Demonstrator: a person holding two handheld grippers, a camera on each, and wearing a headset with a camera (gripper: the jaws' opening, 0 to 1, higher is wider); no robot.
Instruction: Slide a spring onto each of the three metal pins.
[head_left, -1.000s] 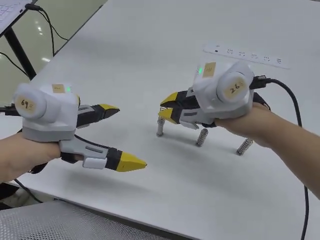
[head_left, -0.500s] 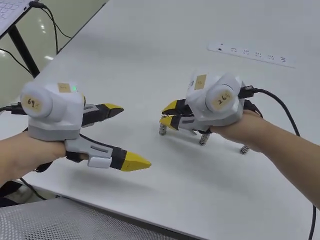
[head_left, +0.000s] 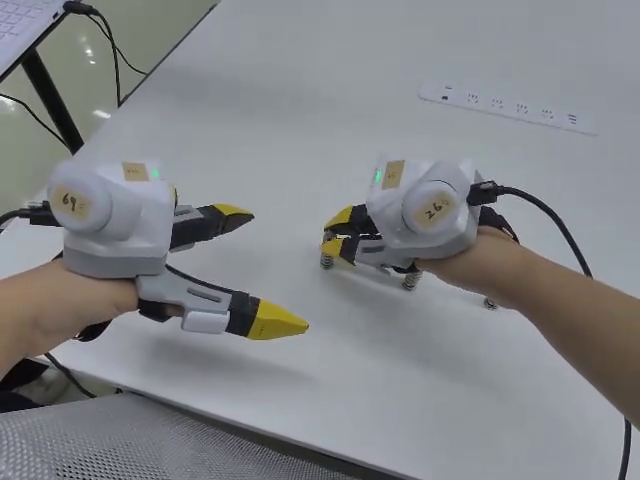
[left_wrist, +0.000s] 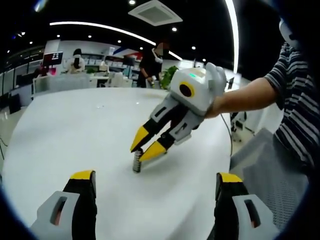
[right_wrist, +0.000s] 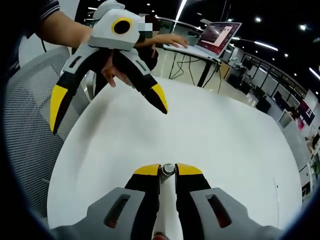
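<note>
The fingertips (right_wrist: 148, 170) of our right gripper (head_left: 337, 232) pinch the top of the upright spring (left_wrist: 136, 162); our left gripper (head_left: 268, 268) hangs apart, jaws wide.

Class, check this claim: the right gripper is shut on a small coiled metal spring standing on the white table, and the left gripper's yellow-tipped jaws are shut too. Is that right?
Not quite. The left gripper stands wide open, holding nothing, as the left gripper view shows. The right gripper is indeed shut on the small coiled metal spring on the white table.
</note>
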